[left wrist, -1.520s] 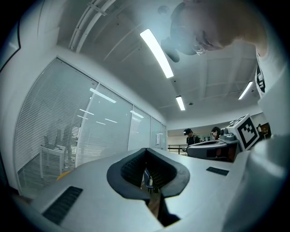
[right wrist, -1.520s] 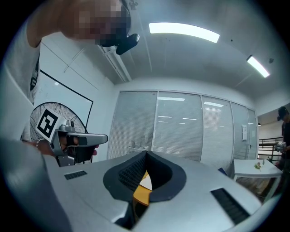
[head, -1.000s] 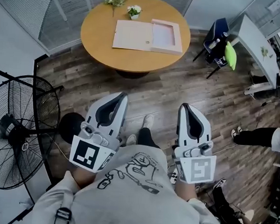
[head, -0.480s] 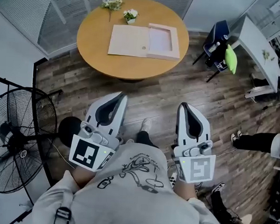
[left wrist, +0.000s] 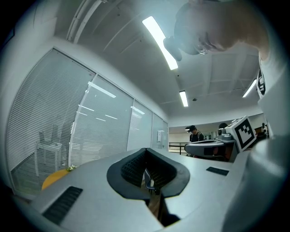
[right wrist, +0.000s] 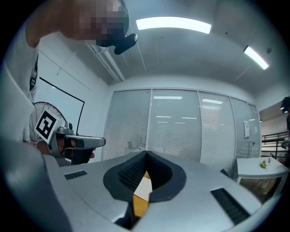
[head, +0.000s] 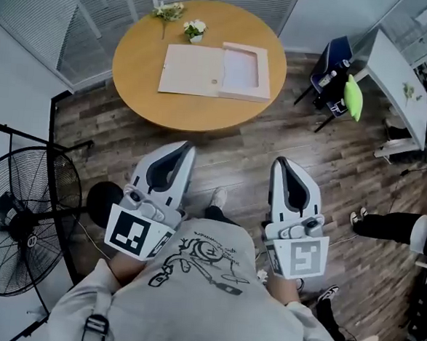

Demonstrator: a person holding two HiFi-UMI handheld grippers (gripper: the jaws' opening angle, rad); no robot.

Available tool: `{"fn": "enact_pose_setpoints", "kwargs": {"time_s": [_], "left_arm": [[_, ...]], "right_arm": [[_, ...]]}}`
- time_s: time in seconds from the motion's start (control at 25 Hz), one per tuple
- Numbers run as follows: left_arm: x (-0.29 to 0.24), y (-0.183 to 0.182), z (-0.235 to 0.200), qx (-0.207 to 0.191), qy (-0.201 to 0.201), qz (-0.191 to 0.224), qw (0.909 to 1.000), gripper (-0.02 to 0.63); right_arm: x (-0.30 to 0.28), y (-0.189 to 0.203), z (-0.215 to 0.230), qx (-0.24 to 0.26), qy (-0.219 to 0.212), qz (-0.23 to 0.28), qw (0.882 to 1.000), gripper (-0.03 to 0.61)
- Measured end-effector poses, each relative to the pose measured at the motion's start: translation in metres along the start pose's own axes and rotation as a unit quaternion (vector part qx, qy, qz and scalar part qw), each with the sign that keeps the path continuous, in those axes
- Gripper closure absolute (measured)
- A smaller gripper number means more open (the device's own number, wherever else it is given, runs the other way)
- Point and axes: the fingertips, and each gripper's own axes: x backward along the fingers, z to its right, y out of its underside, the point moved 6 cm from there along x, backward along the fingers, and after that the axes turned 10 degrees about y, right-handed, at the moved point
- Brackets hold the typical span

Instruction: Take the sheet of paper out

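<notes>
1. Head view, layout: a round wooden table fills the top of the view. A strip of wood floor lies between it and both grippers. A pale document box lies open near the table's centre, with its long axis running left to right. The lid is folded out to the left and the tray is on the right. The sheet of paper lies flat inside that tray. Small flowers stand at the table's far edge, just beyond the lid.
2. Head view, tools: the left gripper and right gripper are held level, side by side at the waist. Both point toward the table and are well apart from it. On each the jaws are together, with nothing carried.
3. Left gripper view: the left gripper has its tips pressed tip to tip, with nothing pinched. The table's orange edge and the flowers show low on the left. The box is not visible here.
4. Right gripper view: the right gripper has its tips meeting and is empty. Through the hollow behind them show the orange tabletop and a pale patch, either box or paper; I cannot tell which.
5. Judgement: the paper lies ahead, slightly to the right of the midline, so the right gripper looks nearer. The jaws must open first. A thin sheet in a walled tray probably wants lifting by one edge.
</notes>
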Motion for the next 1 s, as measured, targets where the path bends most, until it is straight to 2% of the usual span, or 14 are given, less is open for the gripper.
{"fn": "enact_pose_setpoints", "kwargs": {"time_s": [1.0], "left_arm": [[-0.127,0.013,-0.027,-0.003,-0.019,-0.011,0.9998,0.594]], "right_arm": [[-0.087,0.016,0.102,-0.012,-0.022,-0.009,1.0,0.571]]}}
